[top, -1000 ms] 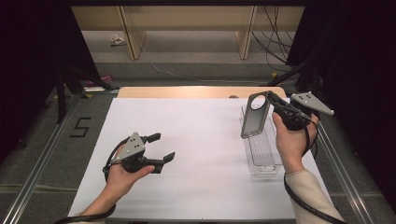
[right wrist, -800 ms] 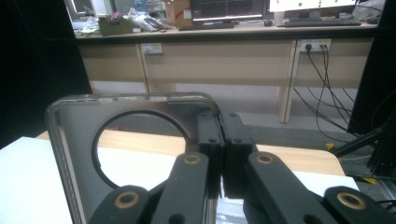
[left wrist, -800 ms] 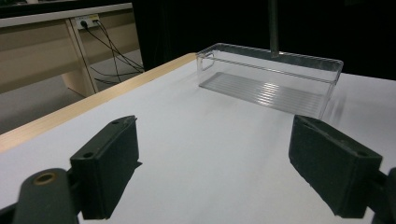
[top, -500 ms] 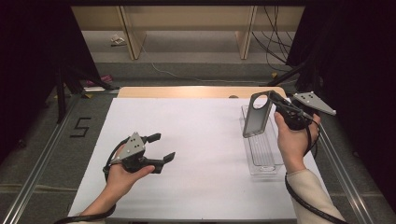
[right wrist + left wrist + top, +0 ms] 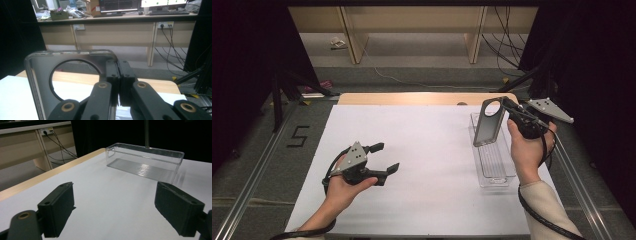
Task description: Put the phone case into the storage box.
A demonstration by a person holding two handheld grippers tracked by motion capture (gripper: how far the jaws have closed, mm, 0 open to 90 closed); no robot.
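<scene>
Gripping a dark phone case [image 5: 490, 122] upright above the clear bin [image 5: 493, 165] in the clamped right gripper [image 5: 512, 111], resting the left gripper [image 5: 384, 158] wide apart.

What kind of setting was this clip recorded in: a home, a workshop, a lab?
Most likely a lab or office set up for recording. A white-covered table sits between dark curtains, a desk with monitors stands behind, and cables run from wall sockets.
</scene>
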